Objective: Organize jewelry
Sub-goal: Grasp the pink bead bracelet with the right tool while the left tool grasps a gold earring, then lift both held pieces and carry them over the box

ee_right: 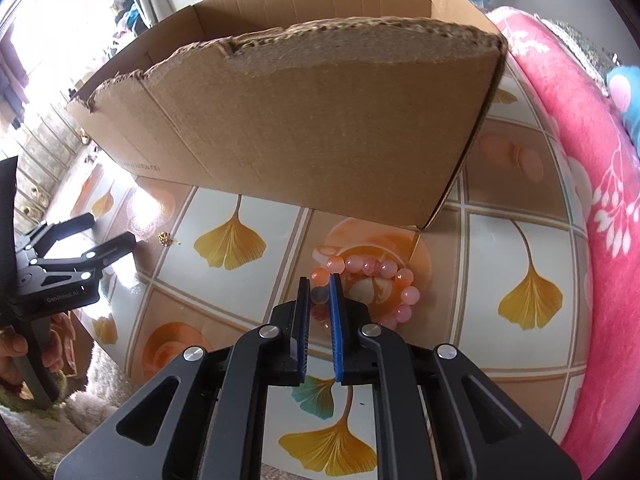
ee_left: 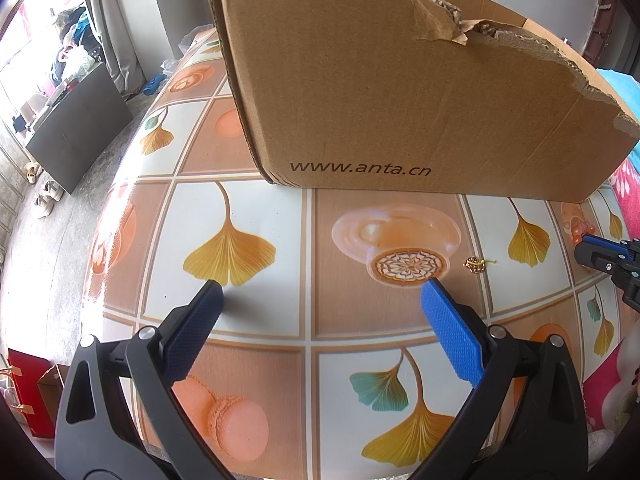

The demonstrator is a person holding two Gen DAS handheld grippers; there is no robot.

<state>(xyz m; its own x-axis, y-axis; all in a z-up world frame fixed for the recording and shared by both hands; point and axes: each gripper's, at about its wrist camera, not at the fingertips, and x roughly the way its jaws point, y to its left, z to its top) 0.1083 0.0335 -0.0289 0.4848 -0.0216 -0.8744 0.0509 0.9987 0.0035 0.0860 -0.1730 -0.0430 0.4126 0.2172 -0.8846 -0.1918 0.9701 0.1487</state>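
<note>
Lying flat: bead bracelet (ee_right: 372,284), near-left beads pinched by right gripper (ee_right: 320,286).

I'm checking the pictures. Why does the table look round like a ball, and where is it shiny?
Both views use fisheye lenses, bending the table and cardboard box; right wrist view shows white window glare on the tablecloth near the left hand-held gripper; left wrist view's window is washed out.

Gold trinket (ee_left: 476,265) too small

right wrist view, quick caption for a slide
Right gripper jaws shut on a pink bead bracelet lying before a torn cardboard box.
</note>
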